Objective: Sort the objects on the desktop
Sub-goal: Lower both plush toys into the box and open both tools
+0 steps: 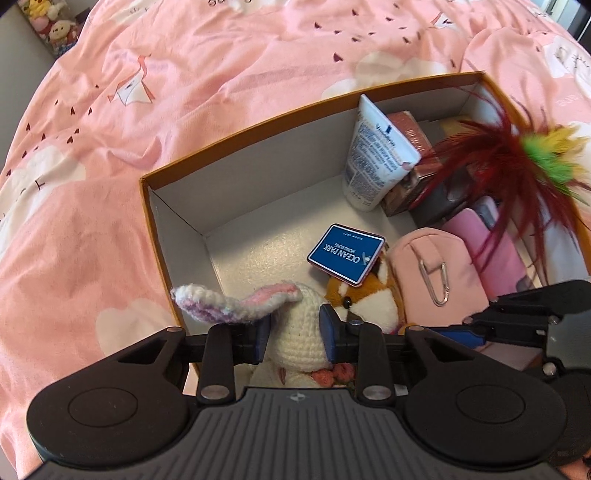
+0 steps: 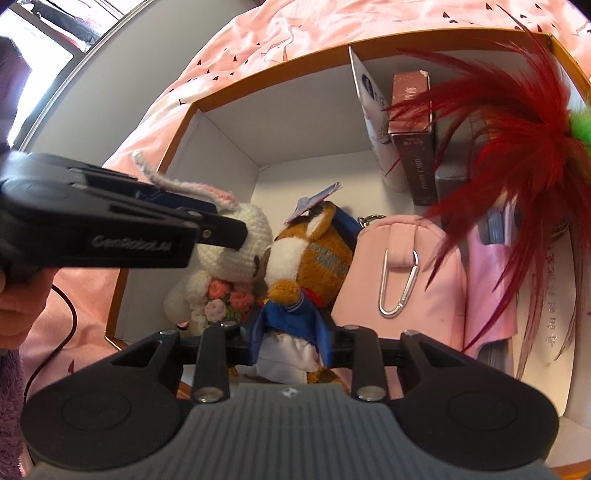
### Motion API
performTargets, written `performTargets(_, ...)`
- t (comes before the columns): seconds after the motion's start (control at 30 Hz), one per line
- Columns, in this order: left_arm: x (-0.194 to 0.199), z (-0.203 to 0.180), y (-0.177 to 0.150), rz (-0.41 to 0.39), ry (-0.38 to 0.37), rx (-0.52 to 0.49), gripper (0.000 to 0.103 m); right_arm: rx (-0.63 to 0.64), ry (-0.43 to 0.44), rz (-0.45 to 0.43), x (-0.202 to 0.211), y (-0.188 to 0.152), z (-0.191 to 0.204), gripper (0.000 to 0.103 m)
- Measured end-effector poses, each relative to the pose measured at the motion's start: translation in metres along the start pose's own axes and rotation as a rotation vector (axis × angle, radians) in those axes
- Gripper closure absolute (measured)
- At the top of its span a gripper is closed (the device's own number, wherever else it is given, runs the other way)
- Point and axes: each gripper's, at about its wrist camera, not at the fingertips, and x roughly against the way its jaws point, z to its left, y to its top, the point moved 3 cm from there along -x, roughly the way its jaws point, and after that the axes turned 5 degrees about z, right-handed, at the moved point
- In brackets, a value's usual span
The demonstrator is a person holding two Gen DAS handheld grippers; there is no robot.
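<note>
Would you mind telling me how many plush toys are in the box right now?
2. The white bunny sits at the box's left side in the left gripper; the brown fox leans beside it, in the right gripper. Others may be hidden.

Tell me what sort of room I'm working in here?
Most likely a bedroom: the box sits on a bed with a pink quilt, and stuffed dolls line the far wall.
</note>
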Motion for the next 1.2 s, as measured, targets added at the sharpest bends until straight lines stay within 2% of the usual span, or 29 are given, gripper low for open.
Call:
performTargets(0.13,-0.012,-0.004,0.003,0.03,0.029,-0.005,0.071,-0.005,0.003,0.009,-0.006,0.003,0.001,0.071)
performTargets(0.3,-0.019,-0.007,0.004,0.046,0.025,-0.007,0.072,0.012,-0.006,0.02,-0.014,0.003,0.004,0.071)
performTargets(0.47,-0.014,-0.008,0.003,0.023,0.017,0.002,0.071,0.003,0.002,0.011,-0.011,0.004,0.002,0.071)
performTargets(0.63,0.004,-0.01,-0.005,-0.019,0.029,0.005,0.071,0.032,-0.025,-0.016,-0.007,0.0,0.009,0.068)
performTargets(0.87,0.048,-0.013,-0.03,-0.175,0.041,0.009,0.071,0.056,-0.042,-0.068,0.006,-0.002,0.013,0.068)
performTargets(1.0,0.074,-0.021,-0.049,-0.307,0.064,0.006,0.07,0.09,-0.033,-0.139,0.024,-0.007,0.02,0.065)
performTargets(1.13,0.097,-0.026,-0.069,-0.42,0.012,0.03,0.064,0.119,-0.025,-0.274,0.053,-0.017,0.021,0.061)
performTargets(1.2,0.106,-0.028,-0.079,-0.452,-0.031,0.04,0.06,0.109,-0.024,-0.329,0.07,-0.024,0.019,0.059)
